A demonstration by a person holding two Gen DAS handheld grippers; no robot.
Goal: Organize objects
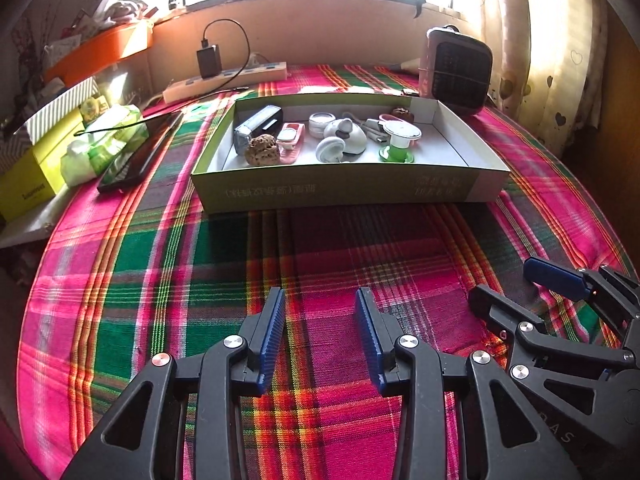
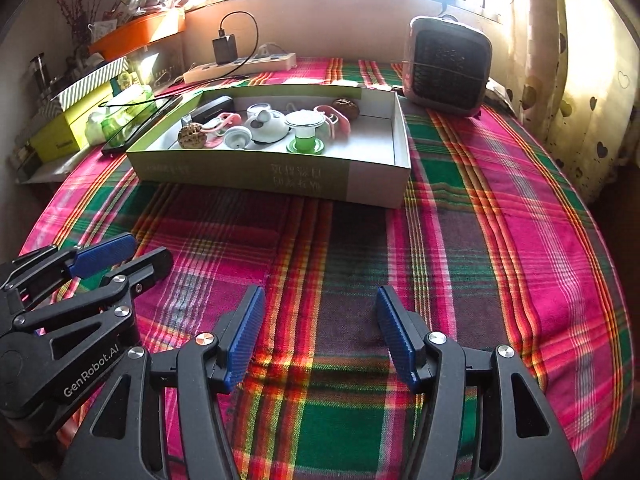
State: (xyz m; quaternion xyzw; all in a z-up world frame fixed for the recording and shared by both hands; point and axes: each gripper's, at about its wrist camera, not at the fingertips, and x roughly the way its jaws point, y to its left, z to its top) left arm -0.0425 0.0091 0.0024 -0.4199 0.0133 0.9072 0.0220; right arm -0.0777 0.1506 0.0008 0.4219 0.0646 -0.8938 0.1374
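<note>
Left gripper (image 1: 320,334) sat lowest in its own view, blue pads spread, nothing between them, only plaid cloth (image 1: 328,248) under the gap. Right gripper (image 2: 320,332) stood likewise spread and empty, just beside the left, the two apart and not touching; each showed at the edge of the other's view.

Ahead of both lay a broad bare stretch of cloth, open all the way to the near wall of the box (image 1: 344,192). To the right of the box the cloth also ran free toward the curtain (image 2: 580,80).

The box, a shallow green-and-white tray, lay in the middle of the table with its long axis across the view, near long wall facing the grippers. Right end of its floor was bare. Gathered in the left and middle: a dark oblong case (image 1: 258,128) angled toward the far left corner, a brown walnut (image 1: 262,152) at its near end, a pink holder (image 1: 290,142), white round pieces (image 1: 344,136), a green-based cup (image 1: 396,148), a second walnut (image 1: 402,114) by the far wall.

Left of the box lay a dark tablet (image 1: 136,156), green wipes pack (image 1: 108,140) and yellow box (image 1: 40,172) crowding that edge. Behind: a power strip (image 1: 228,80) and a small fan heater (image 1: 456,68) near the far right corner.
</note>
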